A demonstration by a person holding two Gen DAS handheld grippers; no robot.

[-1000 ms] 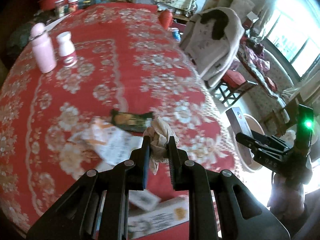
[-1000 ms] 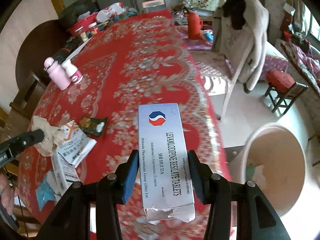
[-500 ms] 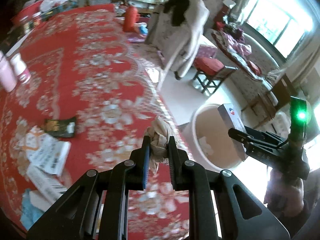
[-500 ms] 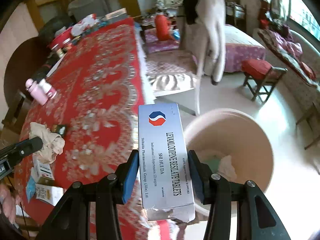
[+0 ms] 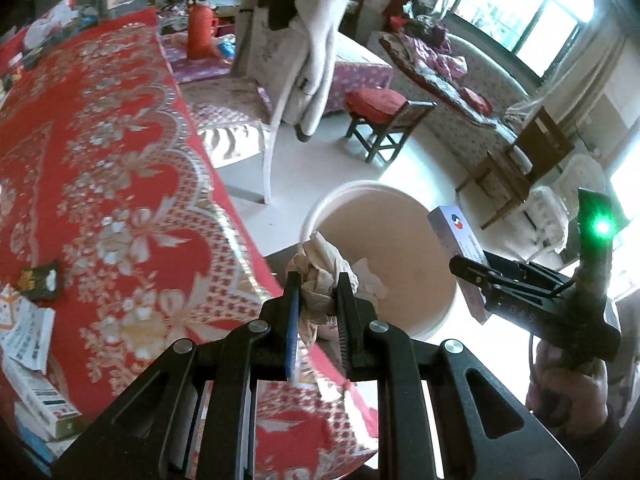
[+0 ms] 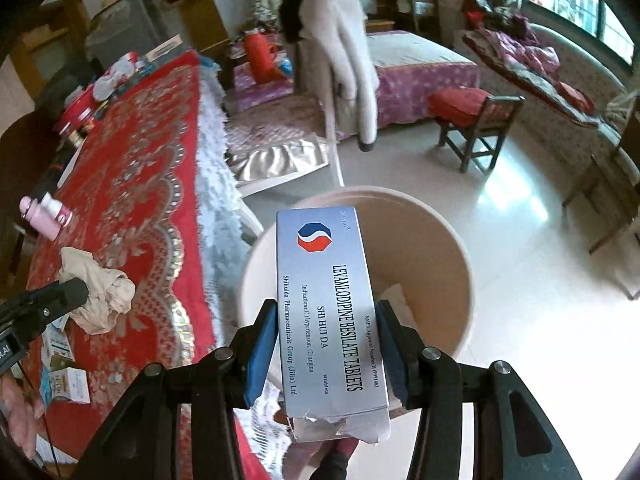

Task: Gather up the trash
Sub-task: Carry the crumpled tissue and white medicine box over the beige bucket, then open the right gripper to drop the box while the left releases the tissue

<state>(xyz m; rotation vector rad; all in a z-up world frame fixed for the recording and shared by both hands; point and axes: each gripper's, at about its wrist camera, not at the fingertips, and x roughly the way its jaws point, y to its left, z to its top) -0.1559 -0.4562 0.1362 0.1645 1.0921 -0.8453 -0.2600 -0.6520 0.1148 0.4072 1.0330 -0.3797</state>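
Trash riding in both grippers, neither piece dropped yet. Left gripper [image 5: 316, 300] clamping tight on a crumpled beige tissue [image 5: 320, 276], wadded and creased, bulging up past the fingertips. Right gripper [image 6: 326, 344] pinching a long silver tablet box [image 6: 328, 296] across its width, printed face up, torn flap ragged at the near end.

Just beyond the right gripper's fingertips, and seemingly below the box: pale round bin [image 6: 460, 240] standing on the floor, some white scraps already lying inside. From the left wrist view, same bin [image 5: 320, 216] ahead and slightly to the right of the tissue, with the table edge just to the left.

Judging progress: carrying nearly done for these two pieces, releasing over the bin still to come. More waiting back to the left of the left gripper on the red patterned table [image 5: 100, 160]: a dark wrapper [image 5: 40, 286], printed leaflets [image 5: 26, 330], small cartons [image 5: 44, 404]. So probably around midway, several trips remaining.

Farther off: chair draped with a pale coat [image 5: 304, 40], red-cushioned stool [image 5: 380, 120].
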